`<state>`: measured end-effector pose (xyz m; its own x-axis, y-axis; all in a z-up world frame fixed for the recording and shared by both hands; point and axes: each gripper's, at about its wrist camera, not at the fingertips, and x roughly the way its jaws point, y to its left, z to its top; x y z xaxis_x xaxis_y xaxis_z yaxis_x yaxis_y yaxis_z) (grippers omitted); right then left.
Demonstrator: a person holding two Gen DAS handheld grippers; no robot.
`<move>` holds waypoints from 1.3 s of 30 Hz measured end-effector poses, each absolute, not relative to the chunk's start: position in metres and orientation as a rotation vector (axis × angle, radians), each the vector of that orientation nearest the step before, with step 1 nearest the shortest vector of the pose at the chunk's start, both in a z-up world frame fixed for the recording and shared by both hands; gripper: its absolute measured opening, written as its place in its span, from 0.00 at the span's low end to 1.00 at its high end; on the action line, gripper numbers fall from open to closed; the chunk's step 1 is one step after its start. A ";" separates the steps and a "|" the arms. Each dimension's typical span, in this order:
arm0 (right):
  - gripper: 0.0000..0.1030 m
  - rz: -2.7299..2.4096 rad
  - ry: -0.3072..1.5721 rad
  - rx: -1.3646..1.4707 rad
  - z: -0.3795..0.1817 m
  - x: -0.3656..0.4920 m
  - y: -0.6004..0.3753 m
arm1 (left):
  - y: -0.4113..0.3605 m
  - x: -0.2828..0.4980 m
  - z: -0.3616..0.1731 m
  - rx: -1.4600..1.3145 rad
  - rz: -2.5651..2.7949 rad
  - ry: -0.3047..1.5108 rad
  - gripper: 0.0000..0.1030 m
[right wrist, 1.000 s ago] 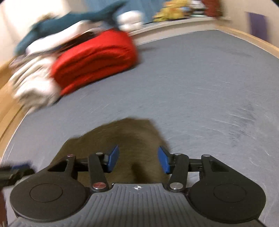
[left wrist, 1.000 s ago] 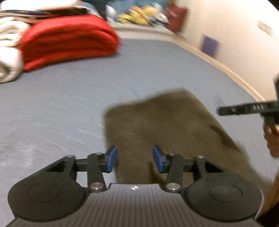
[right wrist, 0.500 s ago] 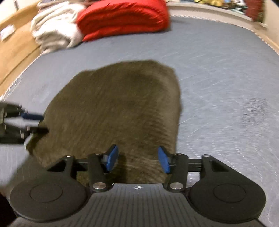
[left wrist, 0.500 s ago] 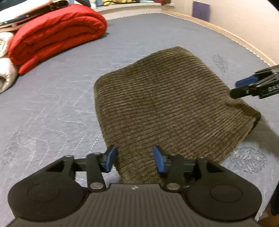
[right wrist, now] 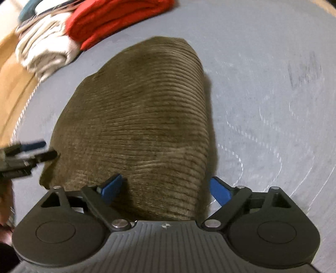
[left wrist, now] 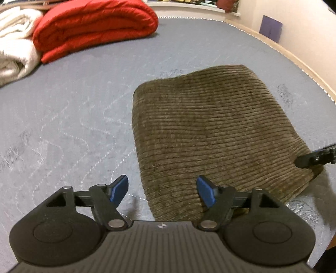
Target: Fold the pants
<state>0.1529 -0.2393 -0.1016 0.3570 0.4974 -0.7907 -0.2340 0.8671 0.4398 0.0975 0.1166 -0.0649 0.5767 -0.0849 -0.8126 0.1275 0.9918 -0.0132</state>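
Observation:
The olive-brown corduroy pants [left wrist: 210, 130] lie folded into a flat rectangle on the grey mattress [left wrist: 73, 105]. My left gripper [left wrist: 162, 191] is open and empty, just above the pants' near left corner. My right gripper [right wrist: 166, 189] is open and empty, straddling the near right edge of the pants [right wrist: 142, 117]. The right gripper's tip shows at the far right of the left wrist view [left wrist: 315, 159]. The left gripper's tip shows at the left of the right wrist view [right wrist: 27, 155].
A folded red blanket [left wrist: 92, 27] and a rolled white blanket [left wrist: 14, 50] lie at the far left of the mattress. They also show in the right wrist view: red [right wrist: 117, 19] and white [right wrist: 46, 48]. A wooden bed edge [left wrist: 294, 56] and wall run along the right.
Both grippers have dropped closer to the pants and their jaws have opened wider. The view has gone from blurred sweeping motion to nearly steady over the folded pants.

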 end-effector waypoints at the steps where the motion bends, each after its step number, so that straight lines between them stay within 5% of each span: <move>1: 0.89 0.480 1.123 0.302 -0.104 0.154 -0.242 | 0.119 0.099 -0.066 0.033 -0.119 0.951 0.82; 12: 0.89 0.546 1.131 0.448 -0.123 0.144 -0.236 | 0.146 0.111 -0.095 -0.302 -0.149 1.044 0.83; 23: 0.48 0.513 1.000 0.454 -0.091 0.139 -0.245 | 0.126 0.102 -0.077 -0.255 -0.232 0.987 0.56; 27: 0.48 0.530 0.940 0.405 -0.075 0.145 -0.253 | 0.118 0.096 -0.077 -0.192 -0.233 0.973 0.64; 29: 0.52 0.524 0.995 0.323 -0.084 0.144 -0.244 | 0.112 0.092 -0.073 -0.075 -0.192 0.961 0.77; 35: 0.59 0.470 0.967 0.255 -0.072 0.132 -0.232 | 0.092 0.054 -0.033 0.190 -0.155 0.759 0.76; 39: 0.61 0.457 0.979 0.158 -0.080 0.127 -0.232 | 0.088 0.047 -0.049 0.204 -0.226 0.860 0.76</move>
<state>0.1267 -0.2323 -0.0804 0.4721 0.4416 -0.7630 -0.3020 0.8941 0.3307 0.0467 0.0883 -0.0493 0.6316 -0.1145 -0.7668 0.2778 0.9568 0.0860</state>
